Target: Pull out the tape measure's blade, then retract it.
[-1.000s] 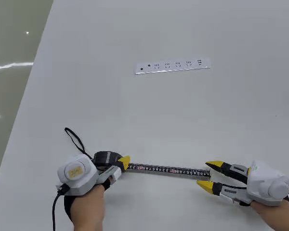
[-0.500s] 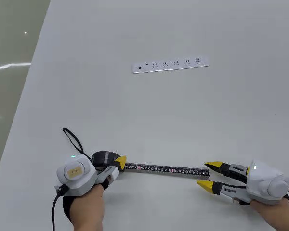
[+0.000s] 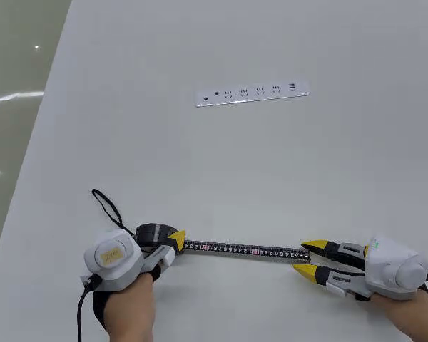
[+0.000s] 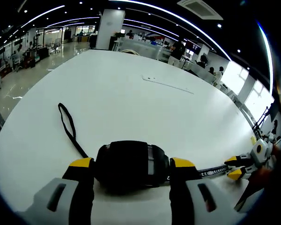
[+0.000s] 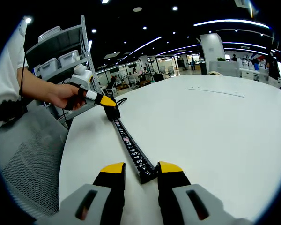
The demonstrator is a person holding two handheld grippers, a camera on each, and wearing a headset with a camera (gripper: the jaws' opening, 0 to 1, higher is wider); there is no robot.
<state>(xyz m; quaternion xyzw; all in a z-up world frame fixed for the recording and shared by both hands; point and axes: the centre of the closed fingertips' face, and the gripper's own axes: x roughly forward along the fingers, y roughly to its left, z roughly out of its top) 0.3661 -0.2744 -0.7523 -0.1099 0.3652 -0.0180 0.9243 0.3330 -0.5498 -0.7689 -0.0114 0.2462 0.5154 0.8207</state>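
Two tools are sharing the tape measure (image 4: 131,164) on the table (image 3: 235,164) — left gripper (image 3: 172,246) clamping its case, right gripper (image 5: 140,168) sitting narrow round the blade (image 3: 242,249) tip, pinch unclear; pull straight, level.

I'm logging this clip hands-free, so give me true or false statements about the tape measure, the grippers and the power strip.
The left gripper clamps the tape measure's case. True.
The blade is fully retracted. False: it stretches across the table to the right gripper.
The power strip lies between the grippers. False: it lies farther away, beyond both.
The black strap lies loose on the table. True.
The right gripper's jaws straddle the blade's end. True.
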